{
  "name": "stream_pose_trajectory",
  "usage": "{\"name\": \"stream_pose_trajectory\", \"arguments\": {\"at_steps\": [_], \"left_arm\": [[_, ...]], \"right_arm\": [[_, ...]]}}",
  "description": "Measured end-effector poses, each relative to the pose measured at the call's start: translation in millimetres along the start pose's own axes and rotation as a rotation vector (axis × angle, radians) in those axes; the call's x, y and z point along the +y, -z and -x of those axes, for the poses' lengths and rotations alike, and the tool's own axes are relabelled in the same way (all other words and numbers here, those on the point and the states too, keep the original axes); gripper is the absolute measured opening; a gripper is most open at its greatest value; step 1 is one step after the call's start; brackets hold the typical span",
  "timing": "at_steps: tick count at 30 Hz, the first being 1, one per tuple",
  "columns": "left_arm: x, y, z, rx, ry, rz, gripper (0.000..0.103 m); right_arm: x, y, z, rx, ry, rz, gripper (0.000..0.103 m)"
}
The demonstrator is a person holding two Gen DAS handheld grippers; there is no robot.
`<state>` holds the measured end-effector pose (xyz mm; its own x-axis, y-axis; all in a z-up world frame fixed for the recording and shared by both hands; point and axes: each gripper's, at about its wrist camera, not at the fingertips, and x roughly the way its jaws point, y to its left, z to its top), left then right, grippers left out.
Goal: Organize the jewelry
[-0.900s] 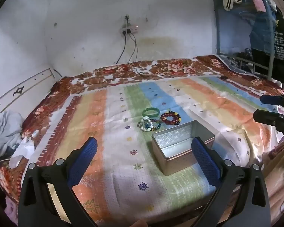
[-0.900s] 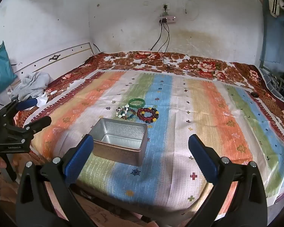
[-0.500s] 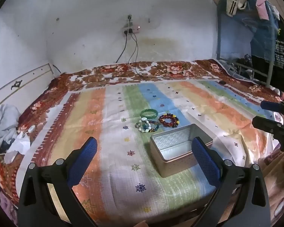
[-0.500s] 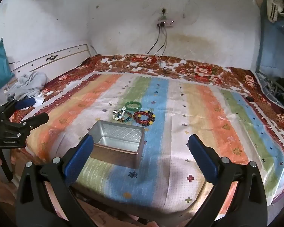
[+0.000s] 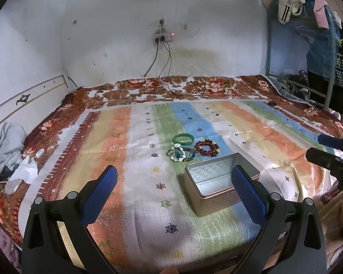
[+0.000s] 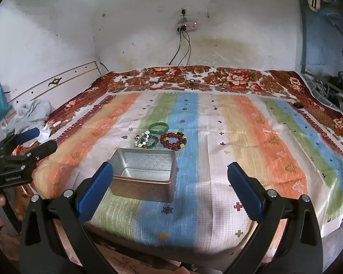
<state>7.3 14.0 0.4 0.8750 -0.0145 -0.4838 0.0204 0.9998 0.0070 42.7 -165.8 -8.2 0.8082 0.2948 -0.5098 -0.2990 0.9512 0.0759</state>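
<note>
An open silver tin box [image 5: 217, 181] [image 6: 144, 174] sits empty on the striped bedspread near the bed's front edge. Just beyond it lie a green bangle [image 5: 183, 138] [image 6: 158, 127], a red and yellow bead bracelet [image 5: 207, 147] [image 6: 173, 140], and a cluster of white and blue bead bracelets [image 5: 180, 155] [image 6: 146, 140]. My left gripper [image 5: 172, 191] is open and empty, held short of the box. My right gripper [image 6: 170, 188] is also open and empty, with the box in front of its left finger. Each gripper shows at the edge of the other's view.
The striped cloth [image 6: 240, 148] lies over a floral blanket [image 5: 194, 89]. Cables [image 5: 164, 68] hang from a wall socket onto the bed. Crumpled grey clothes [image 5: 4, 143] lie at the left. A clothes rack [image 5: 320, 57] stands at the right. A small dark object [image 6: 298, 105] rests at the bed's far right.
Both cameras have tilted up a little, so the bed, box and bracelets sit lower in the views. Nothing on the bed has moved, and both grippers stay open.
</note>
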Motion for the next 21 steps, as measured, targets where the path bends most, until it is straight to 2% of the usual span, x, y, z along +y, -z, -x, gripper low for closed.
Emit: {"name": "stream_pose_trajectory", "arguments": {"at_steps": [8, 21], "left_arm": [[-4.8, 1.3, -2.2, 0.016, -0.001, -0.023, 0.098], [-5.7, 3.6, -3.7, 0.040, 0.009, -0.003, 0.098]], "right_arm": [[1.1, 1.2, -2.0, 0.002, -0.002, 0.018, 0.098], [6.6, -0.9, -5.0, 0.009, 0.005, 0.028, 0.098]]}}
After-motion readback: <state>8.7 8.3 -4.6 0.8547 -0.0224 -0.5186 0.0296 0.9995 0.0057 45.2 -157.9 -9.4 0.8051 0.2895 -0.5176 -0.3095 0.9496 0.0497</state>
